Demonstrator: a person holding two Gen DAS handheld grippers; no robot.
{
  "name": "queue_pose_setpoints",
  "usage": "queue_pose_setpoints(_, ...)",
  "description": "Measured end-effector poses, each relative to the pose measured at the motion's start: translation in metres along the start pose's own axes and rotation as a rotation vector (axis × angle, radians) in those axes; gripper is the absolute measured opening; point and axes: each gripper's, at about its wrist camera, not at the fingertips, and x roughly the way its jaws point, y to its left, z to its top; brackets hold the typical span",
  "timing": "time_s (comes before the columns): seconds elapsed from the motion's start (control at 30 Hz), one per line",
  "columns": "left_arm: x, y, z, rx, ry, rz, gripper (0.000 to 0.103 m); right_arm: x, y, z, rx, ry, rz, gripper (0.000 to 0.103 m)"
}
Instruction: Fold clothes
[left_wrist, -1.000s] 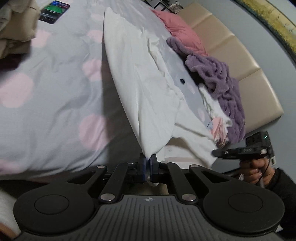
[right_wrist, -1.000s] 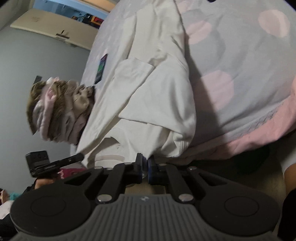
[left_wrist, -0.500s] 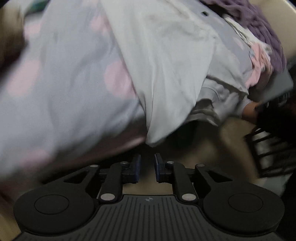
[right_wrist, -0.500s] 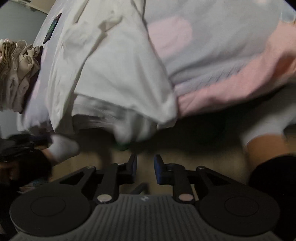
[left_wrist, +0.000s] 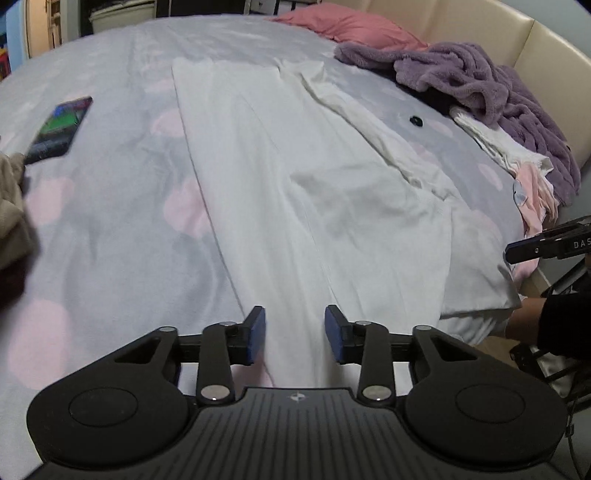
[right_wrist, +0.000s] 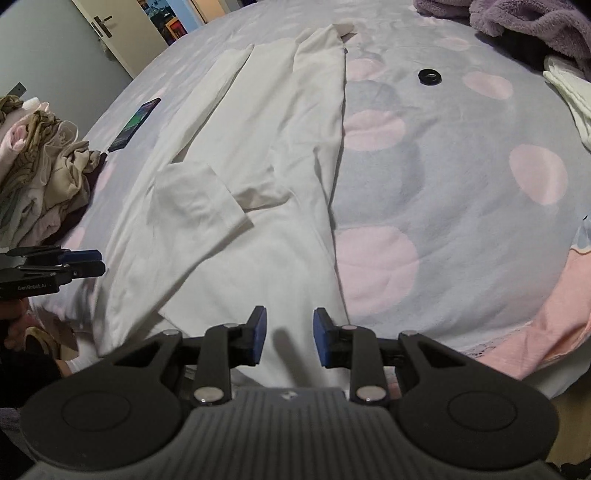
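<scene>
White garment (left_wrist: 303, 192) lay flat along the bed (left_wrist: 110, 206), phone (left_wrist: 59, 129) left, purple blanket (left_wrist: 491, 92) right; both hand-held grippers, left (left_wrist: 294, 334) and right (right_wrist: 288, 336), hung spread, empty.

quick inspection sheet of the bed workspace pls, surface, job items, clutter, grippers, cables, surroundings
surface: bed cover, grey with pink dots.
job's things: white garment spread flat, one sleeve folded over the body.
clutter: phone; small black ring; purple fleece; beige clothes pile.
grippers: left hand-held gripper open over the garment's near edge, holding nothing; right hand-held gripper likewise.
cables: nothing seen.
surroundings: cream headboard; door.
</scene>
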Motion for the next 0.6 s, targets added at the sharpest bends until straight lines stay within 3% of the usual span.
queue_pose_setpoints(0.07, 0.004, 0.001, -0.002, 0.011, 0.006, 0.003, 0.024, 0.007, -0.001, -0.002, -0.019, 0.002, -0.014, 0.031)
queue_pose_setpoints(0.1, 0.004, 0.006, -0.004, 0.000, 0.009, 0.008, 0.005, 0.010, -0.002, -0.002, -0.027, 0.005, -0.018, 0.031)
queue_pose_setpoints(0.13, 0.005, 0.010, -0.005, -0.010, 0.012, 0.013, 0.000, 0.012, -0.003, -0.003, -0.033, 0.009, -0.022, 0.031)
queue_pose_setpoints(0.23, 0.000, 0.025, -0.009, -0.103, 0.006, -0.025, 0.000, 0.018, -0.004, -0.002, -0.054, 0.017, -0.032, 0.023)
queue_pose_setpoints(0.33, -0.012, 0.041, -0.014, -0.186, -0.009, -0.024, 0.000, 0.018, -0.008, -0.001, -0.033, 0.020, -0.025, 0.022)
queue_pose_setpoints(0.43, -0.020, 0.054, -0.021, -0.229, -0.022, -0.005, 0.000, 0.020, -0.010, -0.001, -0.009, 0.021, -0.018, 0.022)
queue_pose_setpoints(0.6, -0.014, 0.054, -0.029, -0.254, -0.026, -0.045, 0.005, 0.019, -0.009, -0.001, -0.010, 0.012, -0.017, 0.023)
